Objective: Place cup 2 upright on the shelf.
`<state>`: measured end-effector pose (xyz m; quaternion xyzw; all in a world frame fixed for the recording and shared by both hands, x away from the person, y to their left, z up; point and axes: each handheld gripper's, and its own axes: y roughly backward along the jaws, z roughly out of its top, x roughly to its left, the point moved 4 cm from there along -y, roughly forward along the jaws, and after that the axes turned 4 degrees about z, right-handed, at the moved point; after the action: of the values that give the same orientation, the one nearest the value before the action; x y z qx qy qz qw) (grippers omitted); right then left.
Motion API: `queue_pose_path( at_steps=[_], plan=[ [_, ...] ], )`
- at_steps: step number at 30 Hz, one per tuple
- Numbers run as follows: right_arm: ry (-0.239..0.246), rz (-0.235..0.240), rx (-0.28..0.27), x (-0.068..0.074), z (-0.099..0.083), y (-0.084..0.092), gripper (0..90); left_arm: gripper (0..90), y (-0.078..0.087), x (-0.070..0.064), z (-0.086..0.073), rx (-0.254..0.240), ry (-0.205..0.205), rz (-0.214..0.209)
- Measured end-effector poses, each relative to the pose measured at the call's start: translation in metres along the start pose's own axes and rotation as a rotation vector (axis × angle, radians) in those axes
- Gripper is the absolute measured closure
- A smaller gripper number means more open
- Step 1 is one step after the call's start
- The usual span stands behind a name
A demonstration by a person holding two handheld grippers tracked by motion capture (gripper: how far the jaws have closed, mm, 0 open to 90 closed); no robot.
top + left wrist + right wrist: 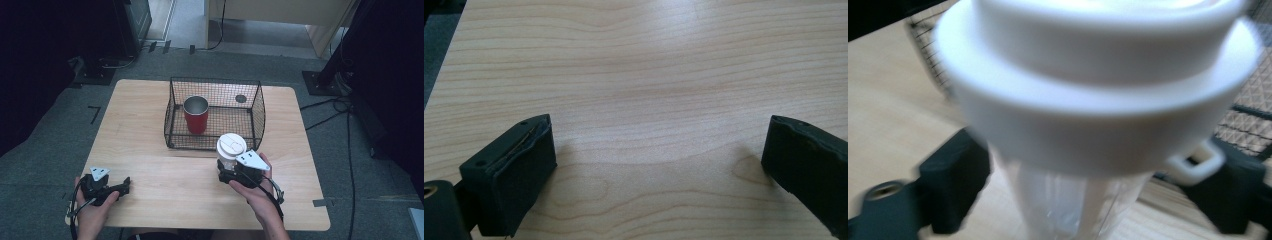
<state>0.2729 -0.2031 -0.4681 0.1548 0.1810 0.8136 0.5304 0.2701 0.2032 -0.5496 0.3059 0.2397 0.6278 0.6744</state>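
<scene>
A clear plastic cup with a white lid point(231, 146) stands upright just in front of the wire basket point(215, 80). My right gripper point(227, 169) is shut on its lower body from the near side. In the right gripper view the lid point(1098, 95) looms large and blurred, and the black jaws flank the clear cup body point(1068, 200). A red tumbler with a metal inside point(196, 115) stands upright in the left part of the basket. My left gripper point(121, 188) rests near the table's front left corner, jaws open over bare wood point(659, 150).
The black wire basket sits at the middle back of the light wooden table point(150, 165). A small dark round spot point(241, 98) shows behind the basket's right side. Cables and dark stands lie on the grey floor around the table.
</scene>
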Motion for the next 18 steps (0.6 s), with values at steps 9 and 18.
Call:
queue_pose_path(
  at_steps=[9,18],
  plan=[
    [-0.084,-0.020,-0.046,0.001,0.005,-0.011,12.6,1.6,0.000,0.000,0.000,0.001,-0.001,0.000],
    [-0.058,-0.065,-0.096,0.003,0.009,-0.012,16.1,1.6,0.000,0.000,0.000,0.001,-0.001,0.000]
  ],
)
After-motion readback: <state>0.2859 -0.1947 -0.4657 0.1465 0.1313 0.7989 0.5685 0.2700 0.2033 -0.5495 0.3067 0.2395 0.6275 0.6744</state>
